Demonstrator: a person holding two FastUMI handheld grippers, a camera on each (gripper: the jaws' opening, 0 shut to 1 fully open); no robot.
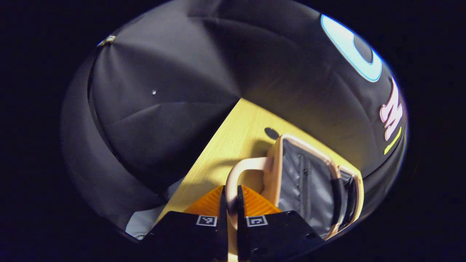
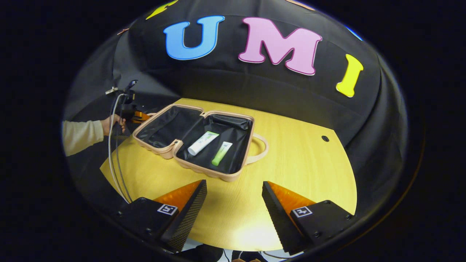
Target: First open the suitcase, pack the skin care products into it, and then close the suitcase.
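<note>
My left gripper (image 1: 230, 203) is clamped on the suitcase handle (image 1: 240, 171), both fingers pressed together on the pale loop where it curves down toward me. From the right gripper view I see that same gripper (image 2: 135, 115) held at the far left end of the case by a hand (image 2: 111, 124) in a light sleeve (image 2: 80, 134), reaching in level from the side, cables (image 2: 113, 153) hanging from it. My right gripper (image 2: 233, 203) hovers low over the near part of the surface (image 2: 298, 163), its fingers spread wide apart and holding nothing.

The surface is a light wooden top with a small dark hole (image 2: 325, 138) toward its right side, and black cloth (image 2: 255, 87) hangs around the booth behind it.

The suitcase (image 2: 196, 140) lies open on the surface, well ahead of my right gripper, its two beige shells spread flat with dark lining inside. In the right-hand shell lie a white tube (image 2: 202, 143) and a green tube (image 2: 221, 153), side by side and apart. The left shell looks empty, though its lining is dark and I can't be sure. A second handle (image 2: 259, 148) sticks out on the case's right edge.
</note>
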